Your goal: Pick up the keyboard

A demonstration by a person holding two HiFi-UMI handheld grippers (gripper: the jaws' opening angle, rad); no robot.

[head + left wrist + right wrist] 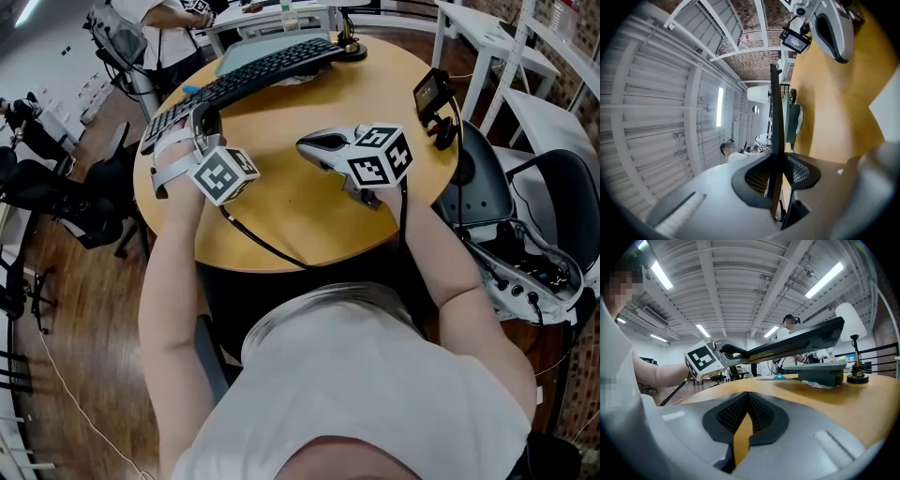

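Left gripper (202, 122) gripped the near end of the black keyboard (248, 80), its jaws clamped on the thin edge, holding the board raised and tilted above the round wooden table (309, 220). The keyboard's far end hung over a grey box (822, 371), apparently clear of it. Right gripper (311, 143) lay on the tabletop, jaws together and empty.
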